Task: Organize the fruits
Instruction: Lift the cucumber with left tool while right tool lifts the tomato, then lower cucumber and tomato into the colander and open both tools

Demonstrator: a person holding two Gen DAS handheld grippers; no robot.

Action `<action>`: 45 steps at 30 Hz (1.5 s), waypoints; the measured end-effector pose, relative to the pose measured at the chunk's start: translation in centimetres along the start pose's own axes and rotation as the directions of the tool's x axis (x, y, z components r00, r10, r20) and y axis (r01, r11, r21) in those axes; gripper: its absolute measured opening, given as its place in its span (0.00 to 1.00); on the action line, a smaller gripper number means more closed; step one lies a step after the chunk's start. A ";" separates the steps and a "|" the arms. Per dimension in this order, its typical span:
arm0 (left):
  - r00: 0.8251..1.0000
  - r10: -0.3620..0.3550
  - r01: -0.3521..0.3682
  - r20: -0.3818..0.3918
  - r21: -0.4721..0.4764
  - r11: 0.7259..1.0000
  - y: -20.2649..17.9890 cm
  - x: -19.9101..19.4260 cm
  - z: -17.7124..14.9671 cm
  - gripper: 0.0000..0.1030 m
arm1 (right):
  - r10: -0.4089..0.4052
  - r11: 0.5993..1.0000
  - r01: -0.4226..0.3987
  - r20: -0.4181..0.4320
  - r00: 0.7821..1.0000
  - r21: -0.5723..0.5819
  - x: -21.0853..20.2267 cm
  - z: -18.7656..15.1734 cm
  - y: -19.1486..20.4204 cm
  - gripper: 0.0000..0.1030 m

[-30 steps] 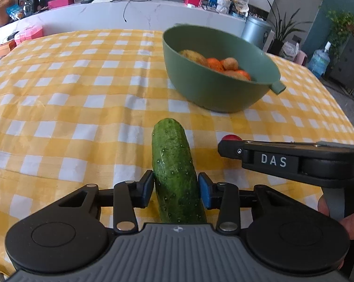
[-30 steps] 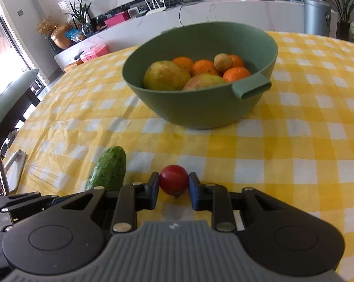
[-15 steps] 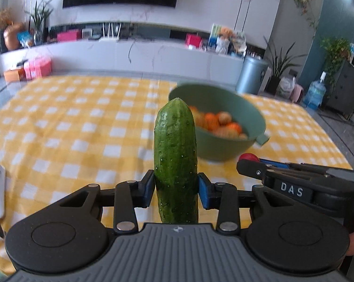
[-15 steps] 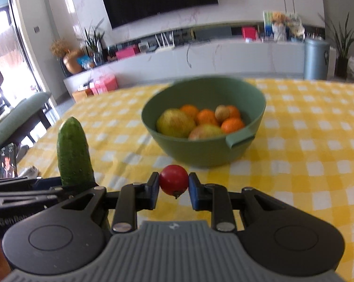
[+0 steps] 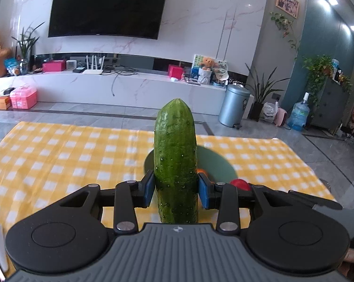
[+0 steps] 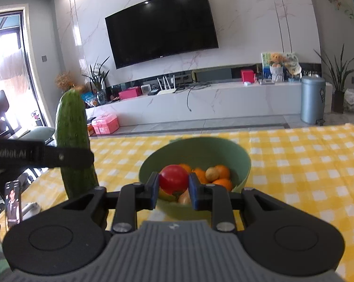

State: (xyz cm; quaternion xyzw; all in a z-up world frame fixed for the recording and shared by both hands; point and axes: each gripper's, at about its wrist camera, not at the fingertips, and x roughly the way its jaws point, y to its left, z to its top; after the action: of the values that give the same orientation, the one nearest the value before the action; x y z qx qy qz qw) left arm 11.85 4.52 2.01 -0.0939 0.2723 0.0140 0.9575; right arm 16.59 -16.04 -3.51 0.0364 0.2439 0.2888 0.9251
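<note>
Green and firm, the cucumber (image 5: pixel 175 162) stands upright, clamped low on its length in the left gripper (image 5: pixel 174 189), in the air short of the bowl (image 6: pixel 241 162). It looks stiff but top-heavy, likely to swing. The right gripper (image 6: pixel 173 189) pinches a tomato (image 6: pixel 173 179), soft and easily bruised, just before the bowl. Oranges (image 6: pixel 221 171) already crowd the bowl, leaving little room inside.

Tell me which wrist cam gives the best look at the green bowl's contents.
Right wrist. The green bowl shows over the held tomato, with oranges and other fruit inside. In the left wrist view the cucumber covers most of the bowl; only rim and a sliver of orange show.
</note>
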 end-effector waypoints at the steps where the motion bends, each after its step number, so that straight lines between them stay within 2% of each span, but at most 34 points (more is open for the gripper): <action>1: 1.000 -0.012 0.012 -0.002 -0.007 1.000 -0.1 0.6 0.6 0.42 | -0.005 1.000 0.005 0.006 1.000 -0.013 0.2 0.3 -0.2 0.22; 9: 0.997 -0.078 0.075 -0.023 -0.113 0.991 0.3 5.4 2.9 0.42 | -0.039 0.998 0.038 -0.023 0.999 -0.039 3.6 1.6 -1.5 0.22; 14: 0.989 -0.122 0.102 -0.089 -0.204 0.974 1.7 9.4 2.8 0.41 | -0.053 0.997 0.050 -0.055 0.997 -0.059 5.8 2.0 -2.1 0.22; 19: 0.983 -0.065 0.039 -0.171 -0.154 0.987 2.3 12.1 2.6 0.41 | -0.077 0.993 0.069 -0.087 0.993 -0.099 7.4 1.7 -2.4 0.22; 24: 0.963 -0.077 0.042 -0.259 -0.140 0.989 2.1 13.8 2.1 0.41 | -0.070 0.994 0.058 -0.125 0.990 -0.098 8.8 1.1 -2.5 0.22; 36: 0.952 -0.041 -0.001 -0.304 -0.137 0.991 2.6 16.8 1.5 0.46 | -0.102 0.988 0.082 -0.156 0.982 -0.131 11.2 0.8 -3.2 0.22; 38: 0.954 -0.049 0.006 -0.296 -0.142 0.990 2.7 16.9 1.3 0.47 | -0.105 0.988 0.084 -0.168 0.980 -0.130 11.5 0.7 -3.4 0.22; 41: 0.955 -0.055 0.022 -0.291 -0.114 0.993 2.4 16.8 1.3 0.55 | -0.103 0.990 0.083 -0.184 0.977 -0.114 12.0 0.6 -3.7 0.22; 43: 0.961 -0.055 0.034 -0.270 -0.083 0.996 1.9 16.3 1.3 0.60 | -0.098 0.991 0.078 -0.188 0.977 -0.112 12.2 0.6 -3.7 0.22; 45: 0.968 -0.040 0.029 -0.246 -0.050 0.998 1.6 15.7 1.4 0.60 | -0.097 0.990 0.076 -0.193 0.976 -0.115 12.1 0.4 -3.5 0.22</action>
State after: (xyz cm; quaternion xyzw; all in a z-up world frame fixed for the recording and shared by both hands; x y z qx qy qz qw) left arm 25.79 5.93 -5.32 -0.1219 0.3873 -0.0081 0.9138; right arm 27.27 -12.23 -9.11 -0.0530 0.3203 0.2630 0.9085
